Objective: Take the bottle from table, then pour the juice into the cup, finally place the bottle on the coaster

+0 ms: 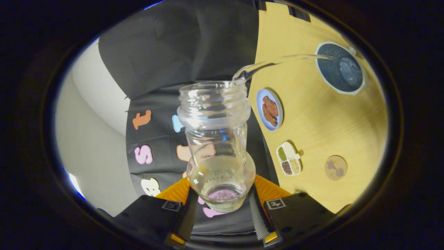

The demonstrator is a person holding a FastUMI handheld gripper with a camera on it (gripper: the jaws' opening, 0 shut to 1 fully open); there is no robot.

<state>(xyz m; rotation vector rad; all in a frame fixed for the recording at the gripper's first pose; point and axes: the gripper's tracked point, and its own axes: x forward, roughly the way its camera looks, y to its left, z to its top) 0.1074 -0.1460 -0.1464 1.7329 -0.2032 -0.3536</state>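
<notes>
Clear bottle (216, 139) clamped in jaws, pouring into cup (340, 68).

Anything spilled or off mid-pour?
Nothing stands out. The gripper is shut on the tipped bottle; its stream arcs into the dark cup. No puddle on the table.

Clear bottle (216, 146) with pale yellowish juice (222, 173), clear stream (277, 62) arcing out. Black gripper (222, 205), orange fingers (267, 189), clamped on bottle. Dark speckled blue cup (340, 67), pale rim. Light yellow wood-grain table (322, 118). Tan coaster (335, 167), darker brown blotch. Blue plate (261, 104), brown food (270, 110). White divided dish (288, 158): green, brown, beige.
</notes>
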